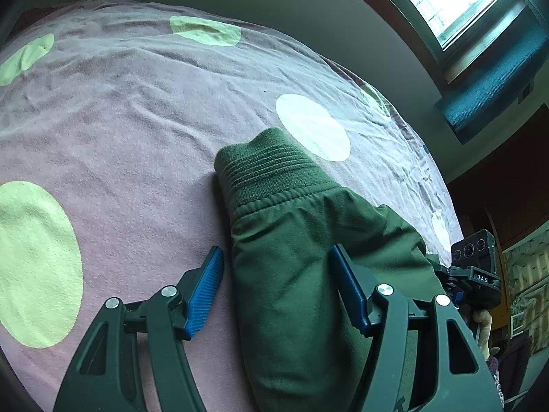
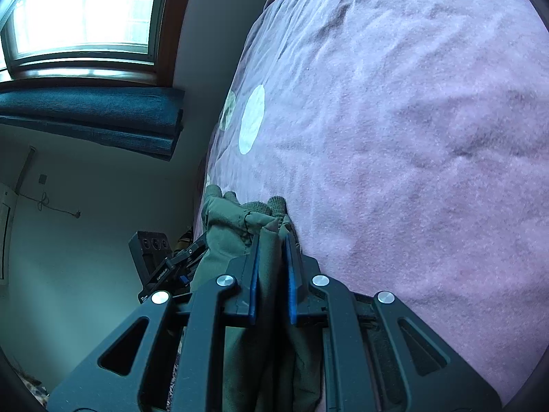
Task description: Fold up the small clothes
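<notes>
A small green garment [image 1: 291, 240] with a ribbed cuff [image 1: 264, 168] lies on the pink bed cover [image 1: 137, 120]. My left gripper [image 1: 276, 257] is open, its blue pads on either side of the green cloth, which passes between them. In the right wrist view my right gripper [image 2: 272, 240] is shut on a bunched fold of the same green garment [image 2: 240, 226] at the bed's edge. The other gripper's body shows in each view, at the right [image 1: 477, 274] and at the left [image 2: 154, 261].
The bed cover has pale green and white round patches [image 1: 312, 127]. A window [image 2: 85, 10] with a dark blue folded blind [image 2: 92, 116] is on the wall beside the bed. The bed's edge [image 2: 212, 158] drops off to the floor.
</notes>
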`<move>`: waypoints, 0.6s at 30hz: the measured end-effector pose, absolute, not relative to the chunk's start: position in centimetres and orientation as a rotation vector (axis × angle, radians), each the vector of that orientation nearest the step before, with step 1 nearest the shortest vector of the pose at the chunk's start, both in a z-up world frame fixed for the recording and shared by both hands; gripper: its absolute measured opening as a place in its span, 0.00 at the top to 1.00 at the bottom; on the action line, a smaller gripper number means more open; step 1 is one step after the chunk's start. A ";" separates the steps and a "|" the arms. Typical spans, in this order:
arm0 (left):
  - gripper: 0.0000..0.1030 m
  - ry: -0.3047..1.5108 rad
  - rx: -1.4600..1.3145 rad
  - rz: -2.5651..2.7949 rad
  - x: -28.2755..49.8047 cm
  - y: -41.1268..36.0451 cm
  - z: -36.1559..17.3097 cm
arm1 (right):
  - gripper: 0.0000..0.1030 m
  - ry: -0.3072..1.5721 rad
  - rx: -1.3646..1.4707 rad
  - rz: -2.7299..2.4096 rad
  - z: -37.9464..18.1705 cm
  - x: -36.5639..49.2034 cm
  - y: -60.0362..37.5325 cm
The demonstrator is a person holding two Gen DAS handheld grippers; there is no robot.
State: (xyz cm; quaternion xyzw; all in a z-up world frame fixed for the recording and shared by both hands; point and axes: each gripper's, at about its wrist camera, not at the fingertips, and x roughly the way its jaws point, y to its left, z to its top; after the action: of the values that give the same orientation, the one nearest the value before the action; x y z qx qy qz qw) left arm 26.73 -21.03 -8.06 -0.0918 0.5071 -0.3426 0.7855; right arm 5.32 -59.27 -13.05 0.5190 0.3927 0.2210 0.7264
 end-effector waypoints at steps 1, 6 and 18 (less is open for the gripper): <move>0.38 1.093 -0.197 -0.737 26.7 -21.0 -8.1 | 0.88 0.867 1.144 0.486 -13.0 5.4 -59.4; 0.37 1.095 -0.192 -0.731 26.7 -21.1 -8.0 | 0.88 0.865 1.146 0.480 -13.1 5.2 -59.6; 0.24 1.114 -0.267 -0.812 22.9 -17.8 -7.2 | 0.35 0.813 1.087 0.471 -10.5 0.0 -59.9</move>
State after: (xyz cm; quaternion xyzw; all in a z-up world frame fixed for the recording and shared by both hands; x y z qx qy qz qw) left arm 22.95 -17.77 -7.16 -0.1227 0.5125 -0.3735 0.7634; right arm 0.05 -59.93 -10.48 0.4981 0.3723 0.2156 0.7529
